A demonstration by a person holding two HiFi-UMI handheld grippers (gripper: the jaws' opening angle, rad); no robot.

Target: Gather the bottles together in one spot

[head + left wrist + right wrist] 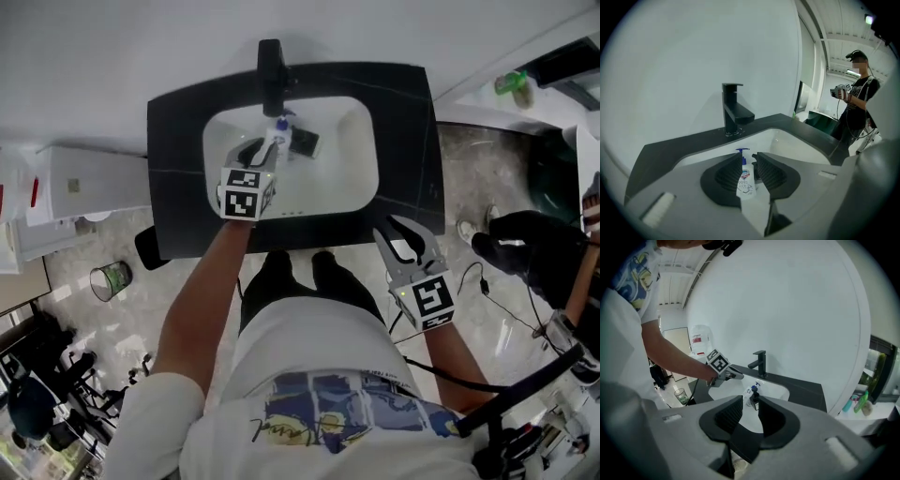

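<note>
Left gripper (pixel 750 158) part-open, nothing pinched: centre white pump bottle (pixel 746 183) between pads before squeezing; right gripper (pixel 750 402) open, empty.

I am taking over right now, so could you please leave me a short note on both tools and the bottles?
Left tool: open, empty, inside the sink, lined up on the white pump bottle.
Right tool: open, empty, by the counter's front edge.
Dark bottle sits close beside the white one in the sink.
Done: nothing picked up yet.
Left: grip and gather the bottles.
</note>
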